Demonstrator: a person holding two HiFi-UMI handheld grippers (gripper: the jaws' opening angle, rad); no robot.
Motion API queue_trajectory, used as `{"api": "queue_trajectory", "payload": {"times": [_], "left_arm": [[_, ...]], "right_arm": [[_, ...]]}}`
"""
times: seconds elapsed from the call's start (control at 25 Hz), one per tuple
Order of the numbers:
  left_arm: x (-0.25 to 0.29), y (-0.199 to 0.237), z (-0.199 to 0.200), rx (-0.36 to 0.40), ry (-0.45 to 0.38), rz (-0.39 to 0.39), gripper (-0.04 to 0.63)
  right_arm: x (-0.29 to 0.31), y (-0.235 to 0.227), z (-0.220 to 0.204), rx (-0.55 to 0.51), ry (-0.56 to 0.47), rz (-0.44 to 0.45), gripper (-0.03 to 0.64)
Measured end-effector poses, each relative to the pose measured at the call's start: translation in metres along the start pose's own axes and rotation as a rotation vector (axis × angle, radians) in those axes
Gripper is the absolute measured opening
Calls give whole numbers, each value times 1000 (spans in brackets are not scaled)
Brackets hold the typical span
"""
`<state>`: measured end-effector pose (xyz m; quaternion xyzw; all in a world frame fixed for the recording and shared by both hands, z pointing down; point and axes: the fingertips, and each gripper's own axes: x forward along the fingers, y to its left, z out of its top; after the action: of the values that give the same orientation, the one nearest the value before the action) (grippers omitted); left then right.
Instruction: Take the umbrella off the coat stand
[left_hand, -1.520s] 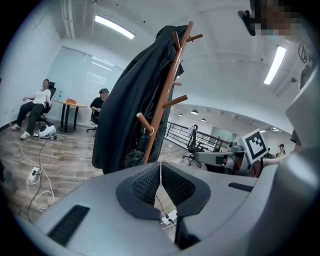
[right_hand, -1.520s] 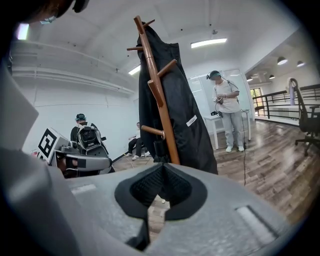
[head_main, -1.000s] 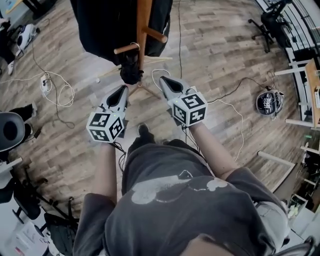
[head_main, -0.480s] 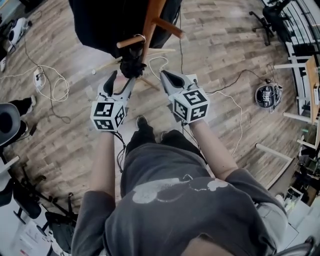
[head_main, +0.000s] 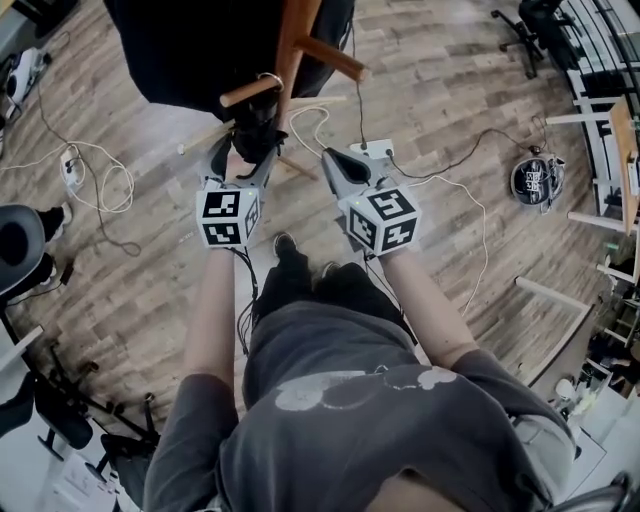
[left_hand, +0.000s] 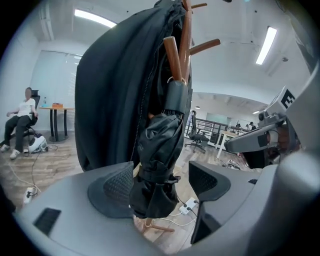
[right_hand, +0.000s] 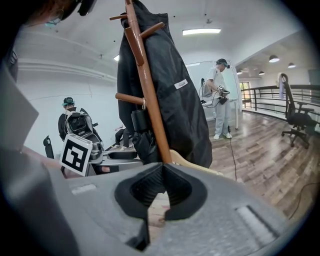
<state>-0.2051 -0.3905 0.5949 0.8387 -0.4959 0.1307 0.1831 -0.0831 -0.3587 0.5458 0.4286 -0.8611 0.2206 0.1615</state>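
Note:
A folded black umbrella (head_main: 255, 130) hangs by its strap from a peg of the wooden coat stand (head_main: 290, 50), in front of a black coat (head_main: 190, 50). My left gripper (head_main: 243, 150) has its jaws opening, and they stand on either side of the umbrella (left_hand: 157, 160). In the left gripper view (left_hand: 160, 185) the left pad lies close against the fabric and the right pad stands apart from it. My right gripper (head_main: 330, 157) is shut on nothing, just right of the stand's base. The right gripper view (right_hand: 162, 167) shows the pole (right_hand: 147, 90) and the umbrella (right_hand: 142, 135) ahead.
White power strips (head_main: 372, 148) and loose cables lie on the wooden floor around the stand's feet. A round black device (head_main: 537, 205) sits to the right and a black stool (head_main: 20, 255) to the left. One person sits (left_hand: 20, 120) and another stands (right_hand: 220, 97) farther off.
My left gripper's jaws went from shut to wide open, and it moved forward until they straddle the hanging umbrella. The right gripper shifted only slightly and stays shut.

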Motion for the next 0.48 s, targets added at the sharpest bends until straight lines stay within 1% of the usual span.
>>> {"api": "queue_trajectory", "payload": {"times": [0.2, 0.48], "left_arm": [[20, 7, -10, 12, 24, 17, 367], [40, 4, -13, 42, 16, 16, 368]], "right_arm": [[-2, -8, -5, 20, 1, -24, -2], [2, -12, -11, 23, 0, -18, -2]]}}
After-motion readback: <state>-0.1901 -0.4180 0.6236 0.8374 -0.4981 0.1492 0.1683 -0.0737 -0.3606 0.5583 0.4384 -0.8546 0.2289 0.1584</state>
